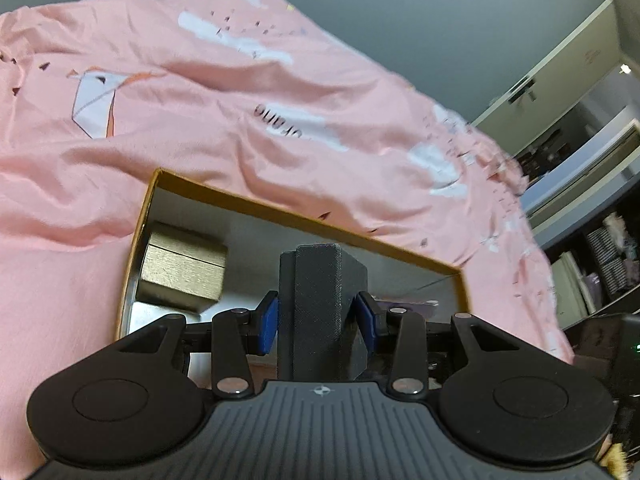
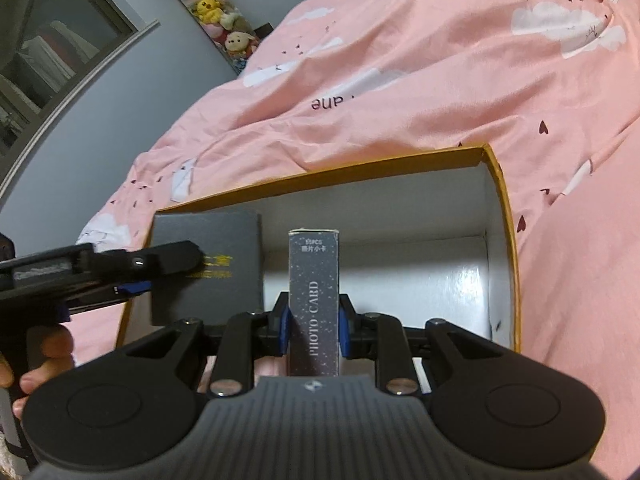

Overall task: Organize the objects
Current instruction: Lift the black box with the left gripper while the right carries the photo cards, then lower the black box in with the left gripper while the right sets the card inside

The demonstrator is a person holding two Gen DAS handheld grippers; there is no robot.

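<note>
An open cardboard box with an orange rim [image 1: 280,210] [image 2: 506,200] and a white inside lies on a pink bed cover. My left gripper [image 1: 318,320] is shut on a dark grey textured box [image 1: 320,300] and holds it over the cardboard box. The same dark box [image 2: 208,256], with gold lettering, shows in the right wrist view at the cardboard box's left end, with the left gripper's finger across it. A gold box [image 1: 182,270] sits inside at the left. My right gripper [image 2: 314,328] is shut on a tall starry "PHOTO CARD" box [image 2: 314,300] held upright over the cardboard box.
The pink bed cover [image 1: 200,120] [image 2: 440,80] with cloud prints surrounds the cardboard box. A tube of plush toys [image 2: 216,12] stands by the grey wall. Shelves and a cabinet [image 1: 580,200] are at the right of the left wrist view.
</note>
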